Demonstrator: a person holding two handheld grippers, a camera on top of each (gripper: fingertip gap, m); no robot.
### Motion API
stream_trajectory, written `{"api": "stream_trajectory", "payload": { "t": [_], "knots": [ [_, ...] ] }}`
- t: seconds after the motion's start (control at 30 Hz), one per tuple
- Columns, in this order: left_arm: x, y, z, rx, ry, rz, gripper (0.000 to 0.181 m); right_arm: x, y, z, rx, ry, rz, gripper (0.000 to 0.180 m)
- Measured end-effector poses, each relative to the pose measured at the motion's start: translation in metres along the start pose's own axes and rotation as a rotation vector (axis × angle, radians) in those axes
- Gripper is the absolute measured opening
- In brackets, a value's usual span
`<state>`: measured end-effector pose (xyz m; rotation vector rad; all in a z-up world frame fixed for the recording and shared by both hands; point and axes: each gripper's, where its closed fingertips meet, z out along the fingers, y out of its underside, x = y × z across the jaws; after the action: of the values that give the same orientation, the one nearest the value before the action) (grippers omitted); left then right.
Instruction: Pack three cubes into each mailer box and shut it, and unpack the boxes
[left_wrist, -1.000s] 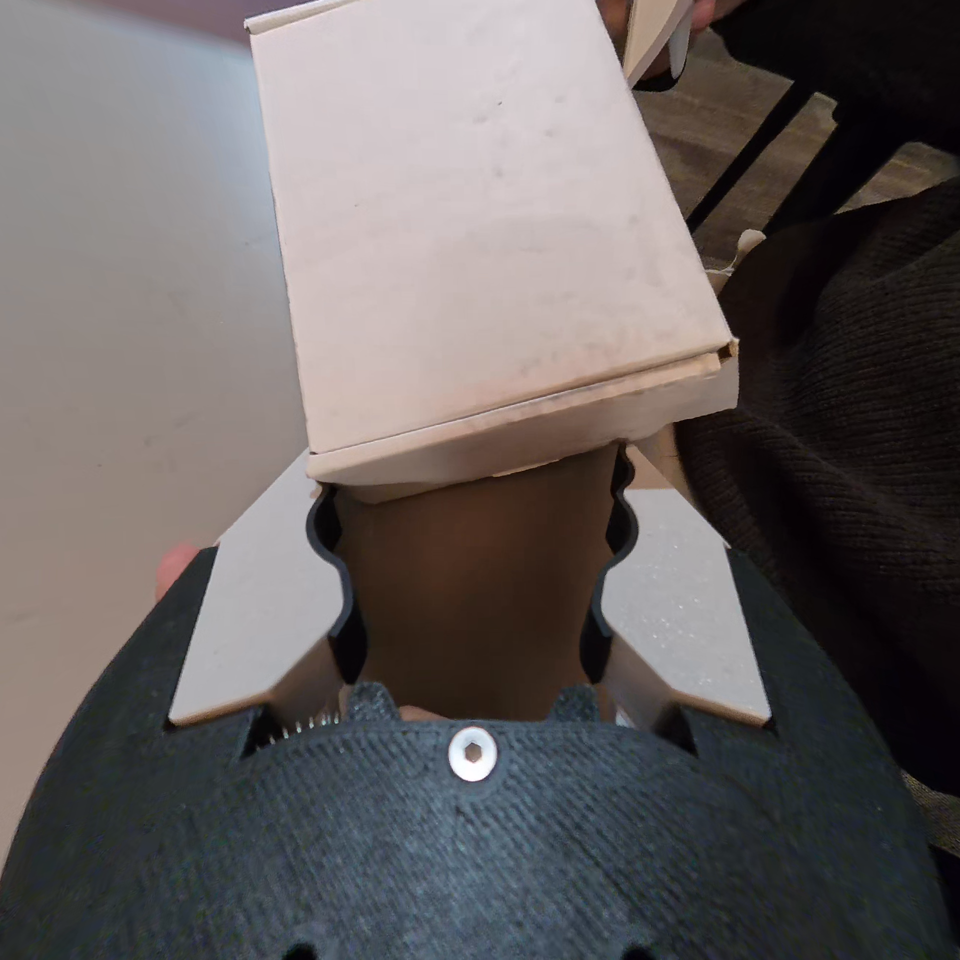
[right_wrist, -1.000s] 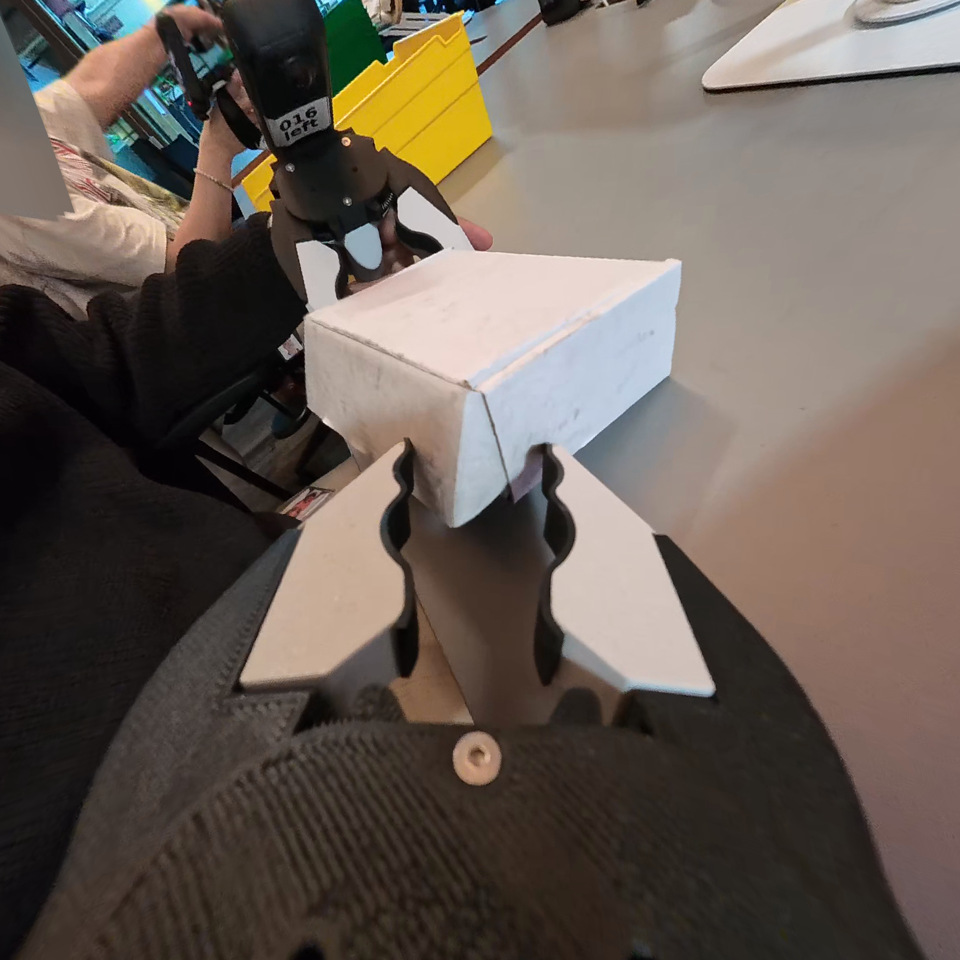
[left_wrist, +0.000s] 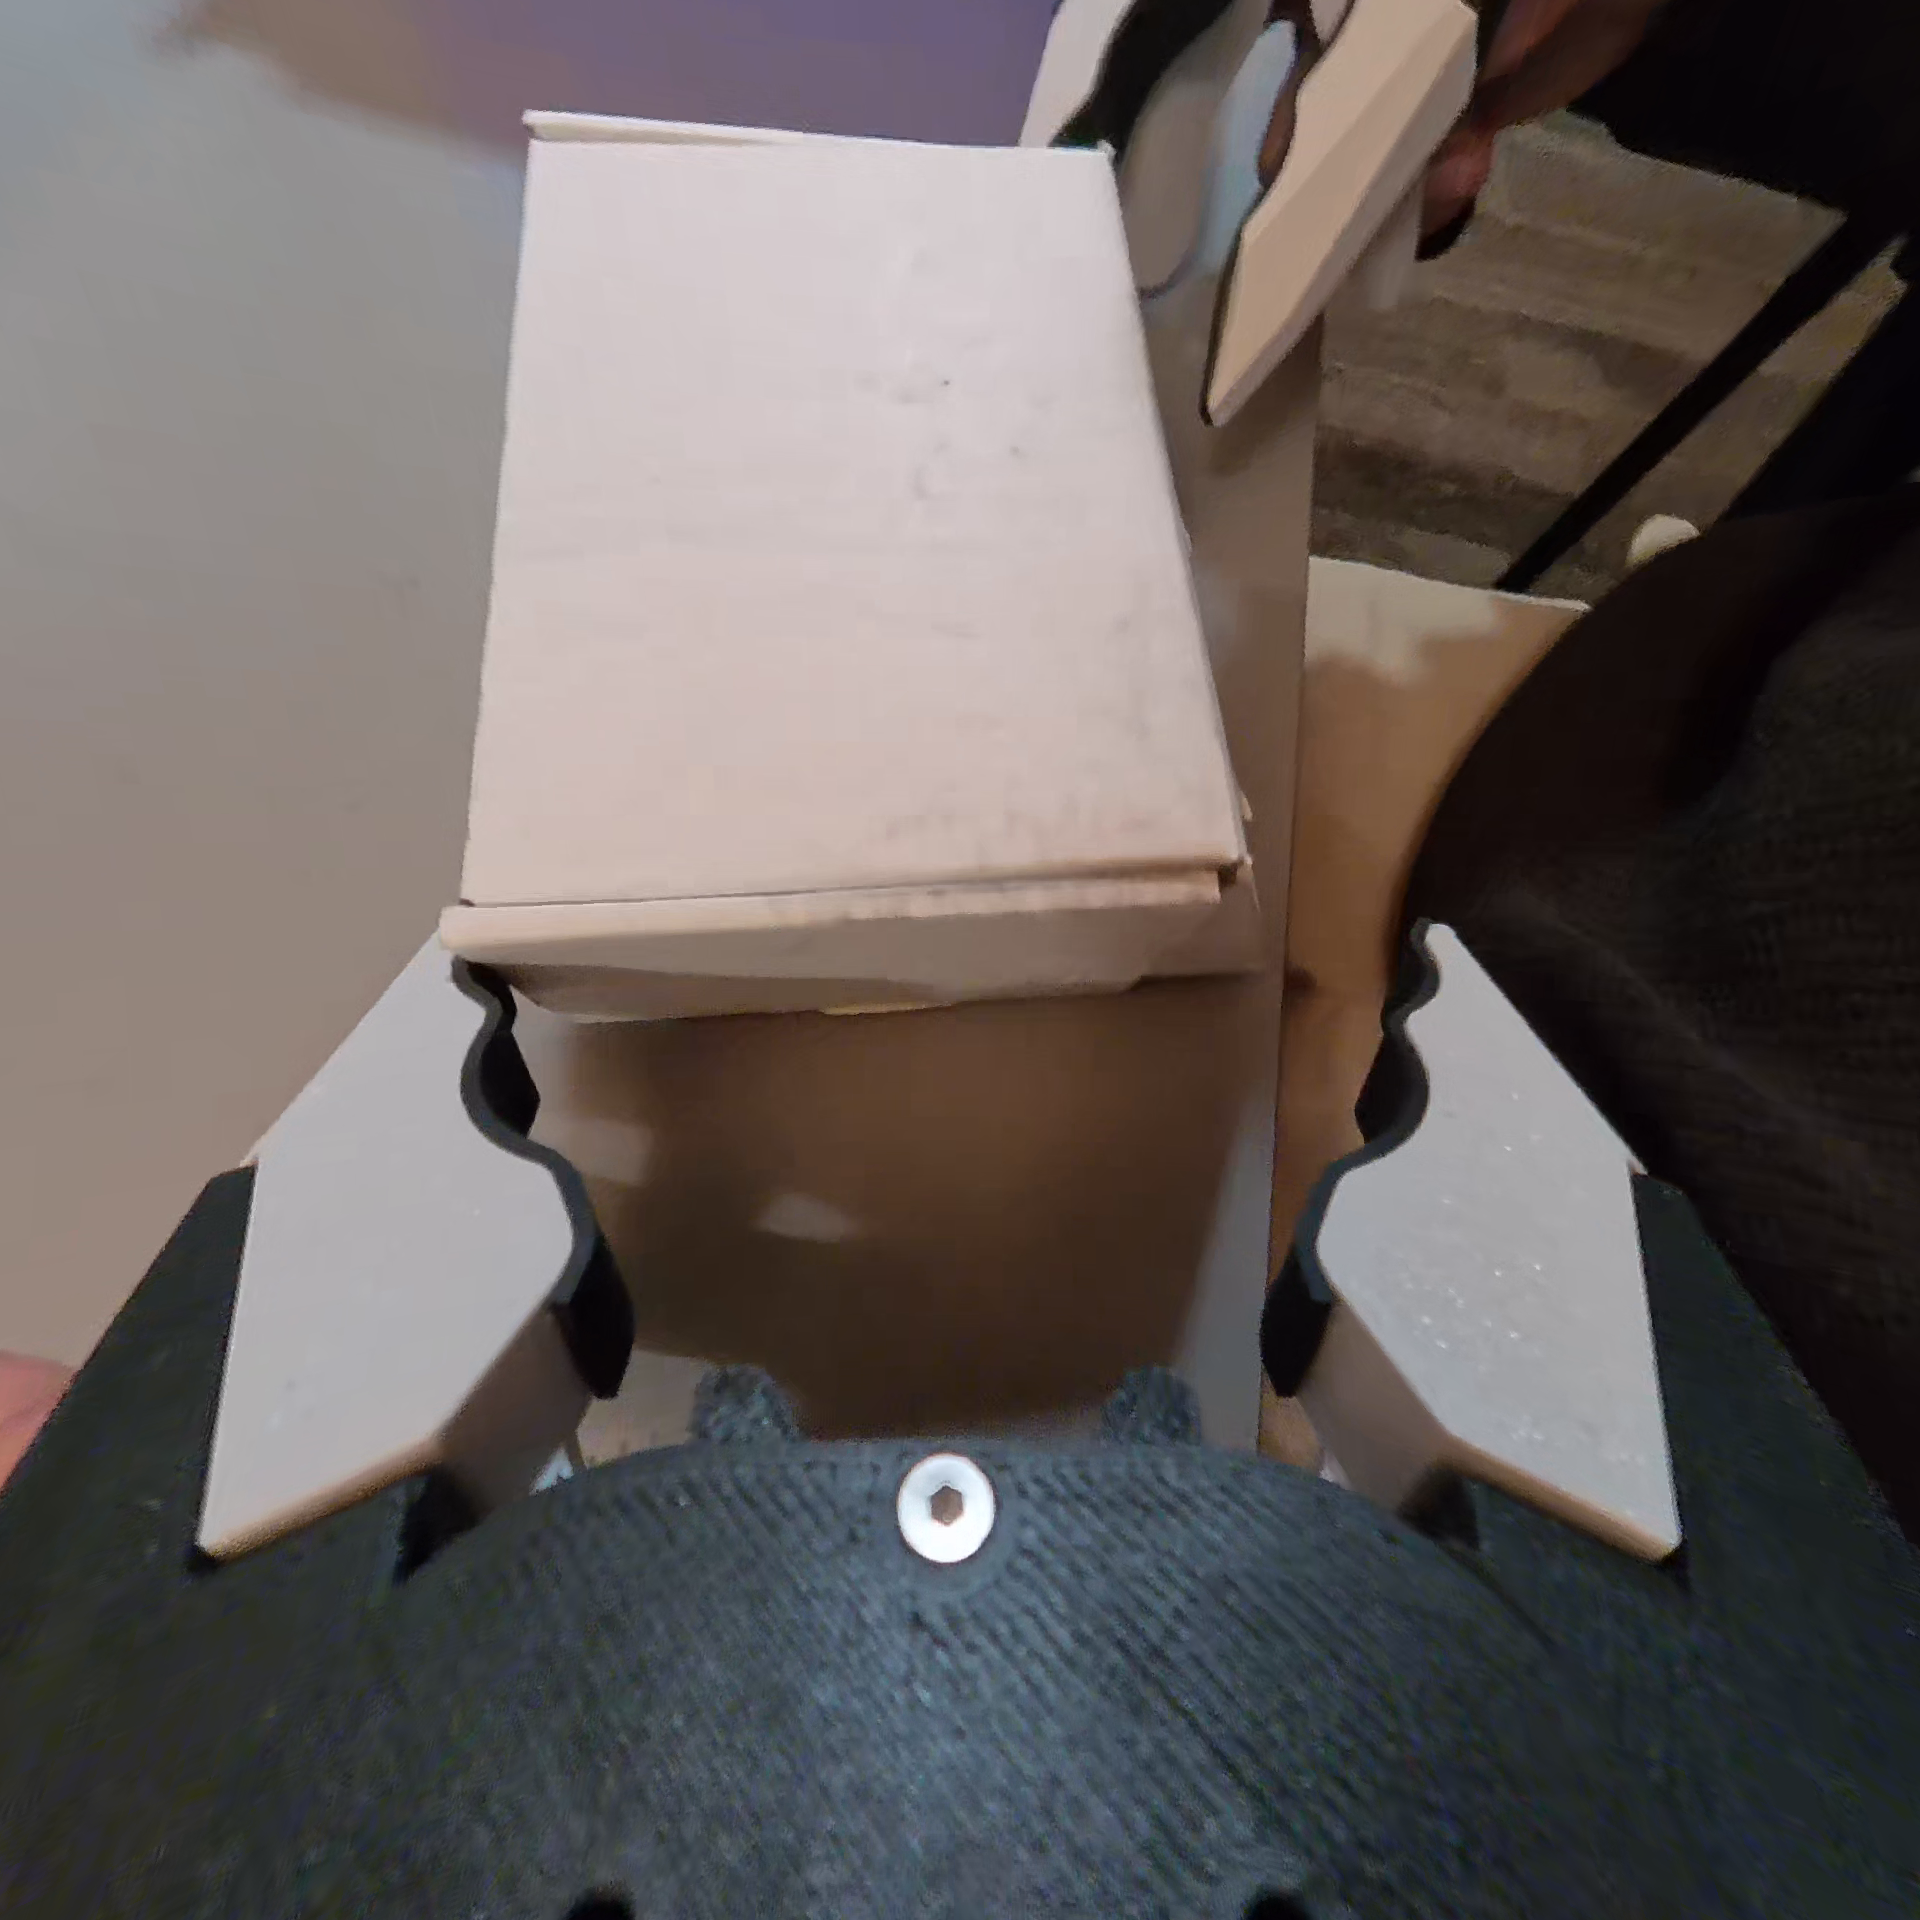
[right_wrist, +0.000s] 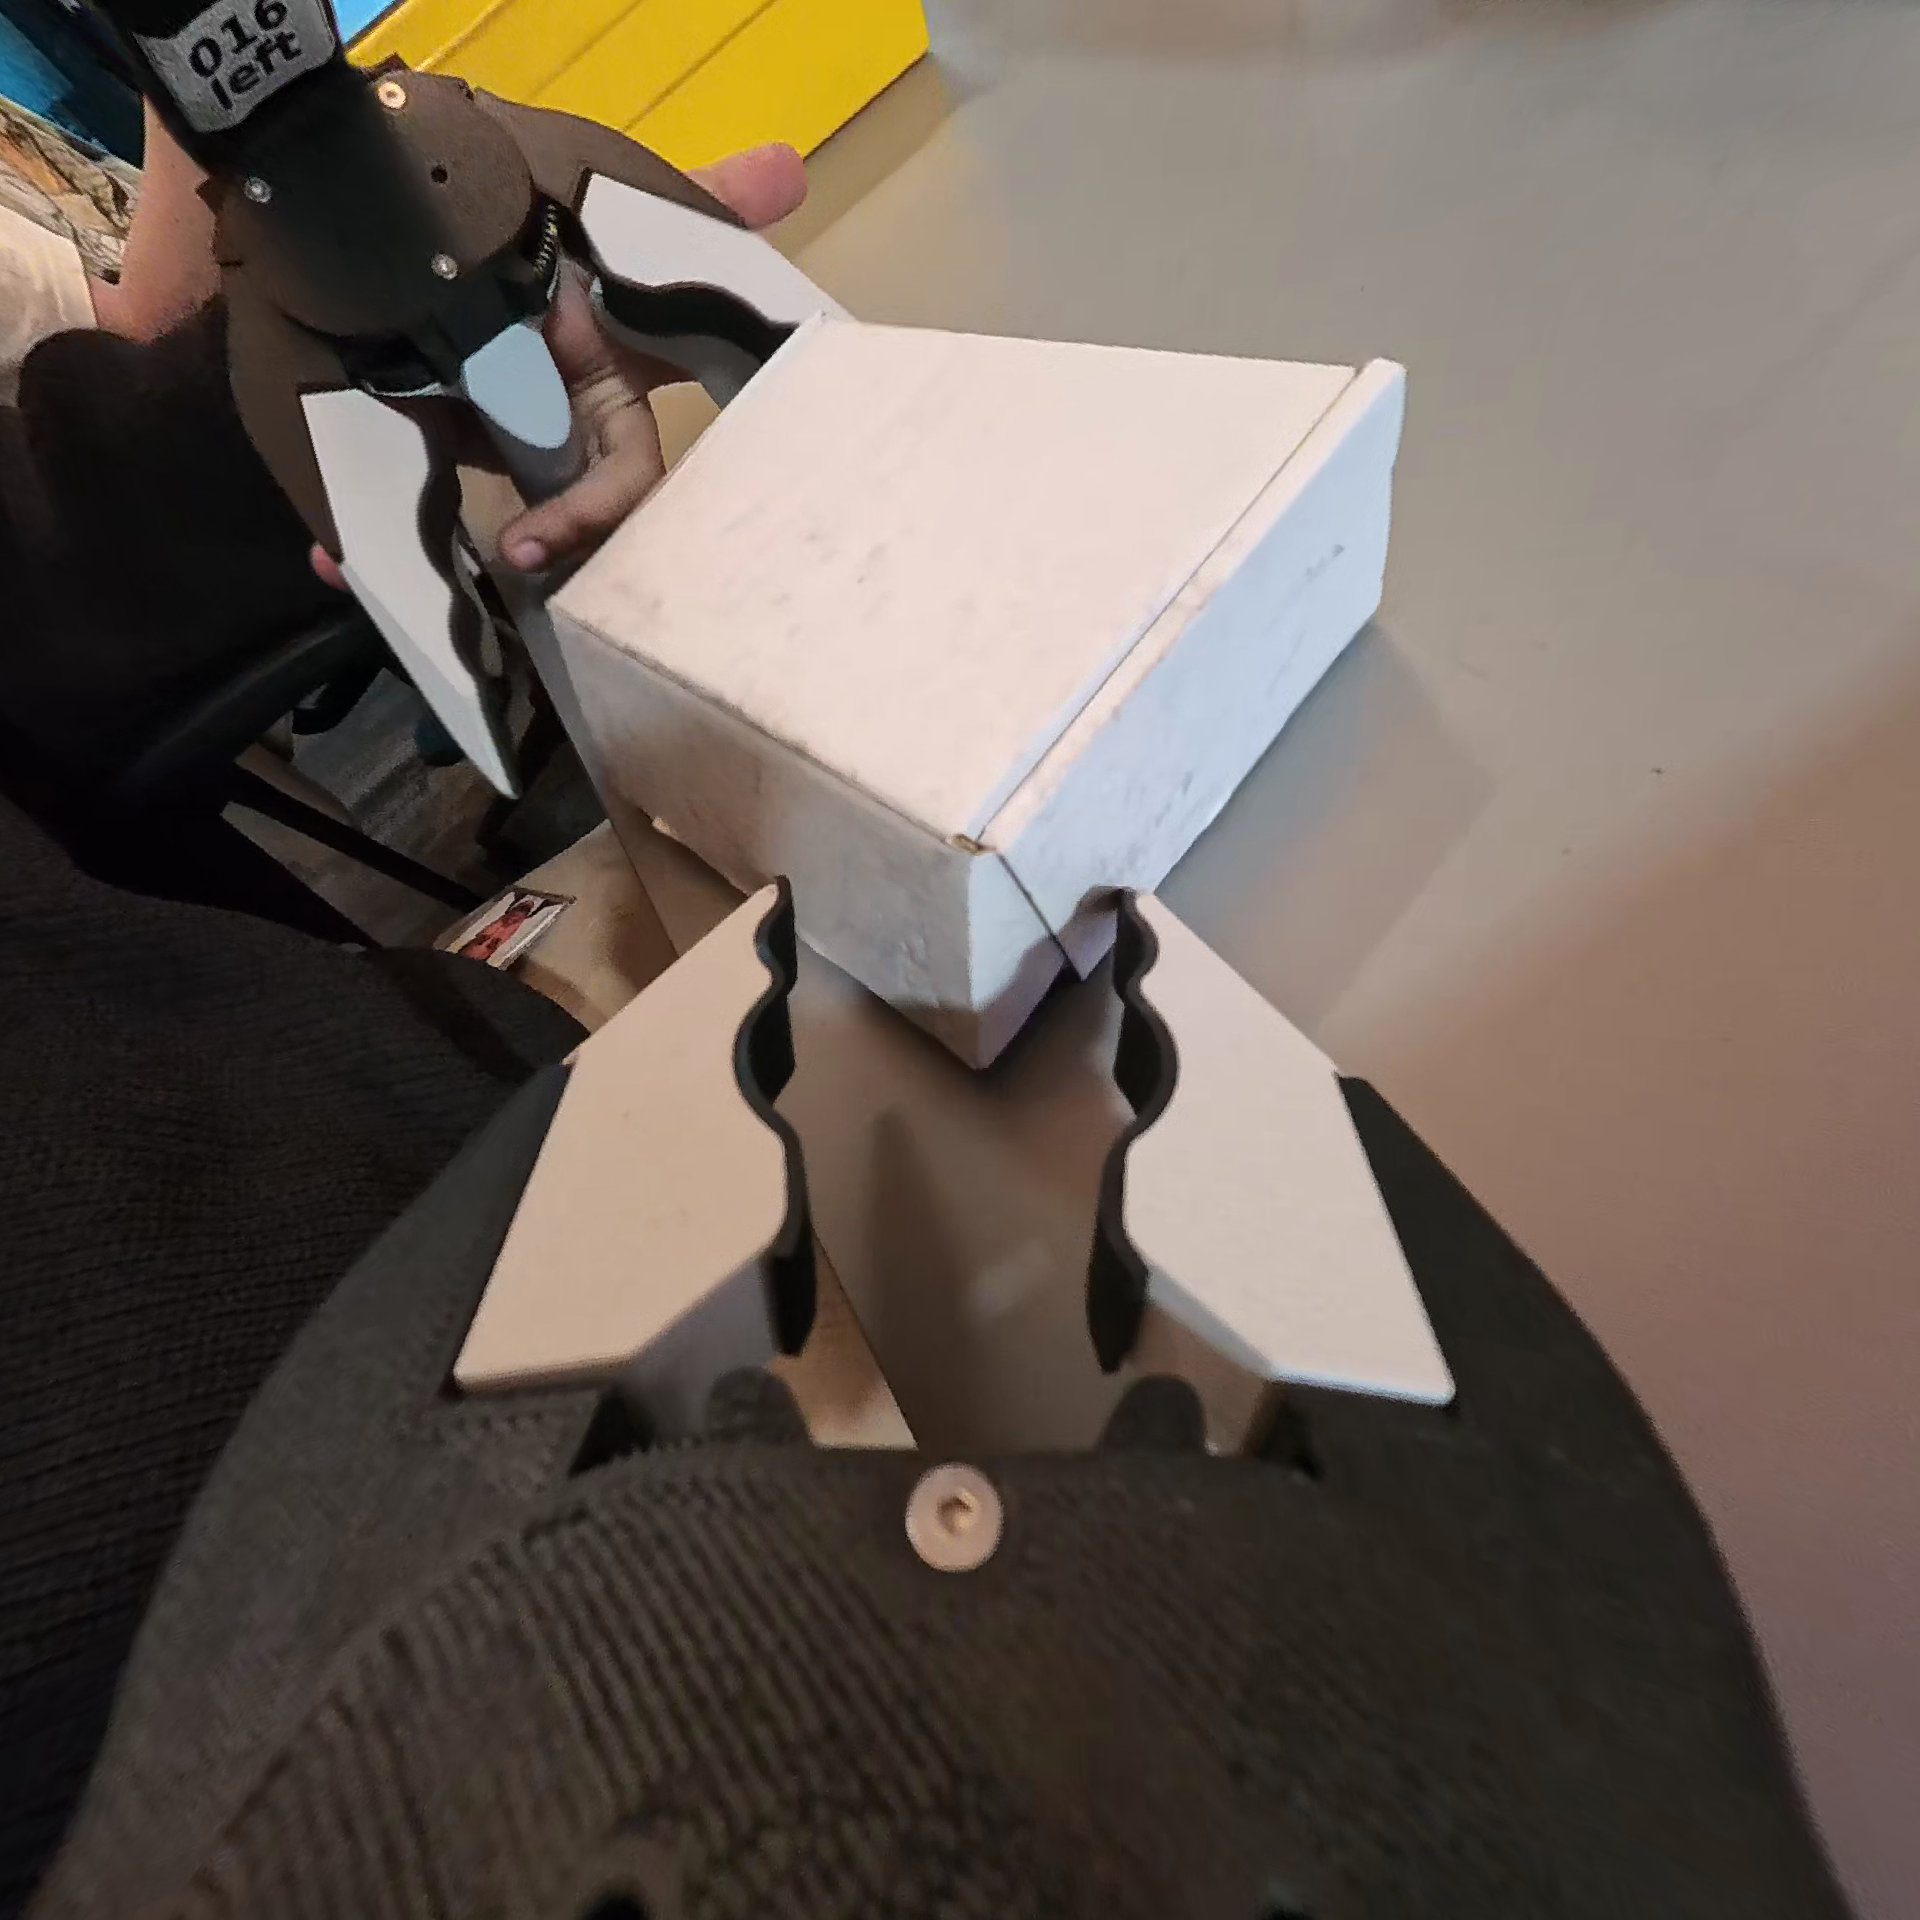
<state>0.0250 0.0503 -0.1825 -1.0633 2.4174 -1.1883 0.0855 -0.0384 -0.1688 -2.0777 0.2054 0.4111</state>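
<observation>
— Box position first: where does the white mailer box (right_wrist: 966, 623) lie?

— Shut, on the grey bench (right_wrist: 1558, 520) near its edge, one corner pointing at the right gripper (right_wrist: 951, 935).

— And that gripper's jaws?

— Apart. The box's near corner sits between the fingertips, just in front of them; whether they touch the cardboard, I cannot tell.

— The left gripper (left_wrist: 935, 977)?

— Its jaws are spread wide, wider than the box's end. In the left wrist view the mailer box (left_wrist: 831, 540) lies straight ahead, its near end at the tips; the left tip is just under that edge, the right tip stands clear, off past the bench edge.

— Anything else?

— A yellow bin (right_wrist: 675, 62) is behind the left gripper (right_wrist: 582, 436).
</observation>
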Motion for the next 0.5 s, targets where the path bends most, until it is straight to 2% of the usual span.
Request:
{"api": "stream_trajectory", "payload": {
  "t": [0.37,0.5],
  "knots": [
    [-0.021,0.001,0.009,-0.051,-0.17,0.068,0.153,-0.001,0.001,0.002,-0.007,0.002,-0.006,0.058],
    [-0.023,0.002,0.01,-0.066,-0.18,0.076,0.148,0.0,0.001,0.002,-0.009,0.008,-0.009,0.058]
  ]
}}
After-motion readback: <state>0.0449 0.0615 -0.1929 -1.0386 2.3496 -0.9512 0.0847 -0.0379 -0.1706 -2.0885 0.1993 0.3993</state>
